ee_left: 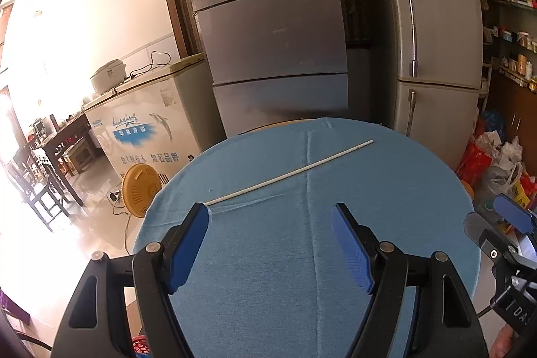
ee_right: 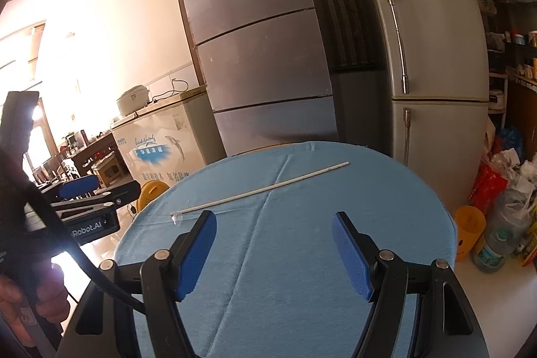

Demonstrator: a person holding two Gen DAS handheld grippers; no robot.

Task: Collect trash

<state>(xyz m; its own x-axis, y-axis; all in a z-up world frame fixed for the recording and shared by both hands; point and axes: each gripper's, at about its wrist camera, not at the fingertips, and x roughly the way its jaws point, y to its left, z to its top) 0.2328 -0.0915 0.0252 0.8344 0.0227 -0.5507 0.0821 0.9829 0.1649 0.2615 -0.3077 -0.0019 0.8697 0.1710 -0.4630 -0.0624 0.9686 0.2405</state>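
A plain light-blue cloth (ee_left: pixel 302 257) covers the counter, and on it lies a thin off-white stick (ee_left: pixel 288 175). The left gripper (ee_left: pixel 270 244) and right gripper (ee_right: pixel 273 250) are black with bright blue pads. Behind stand two silver-grey fridges (ee_left: pixel 268 32), a white chest freezer (ee_left: pixel 144 126) with a blue dolphin print, and a yellow-orange round lid (ee_left: pixel 141 188).

surface: round table (ee_left: pixel 419 176) | cover: blue cloth (ee_left: pixel 268 257) | on cloth: 1 thin white stick (ee_left: pixel 288 174), lying diagonally
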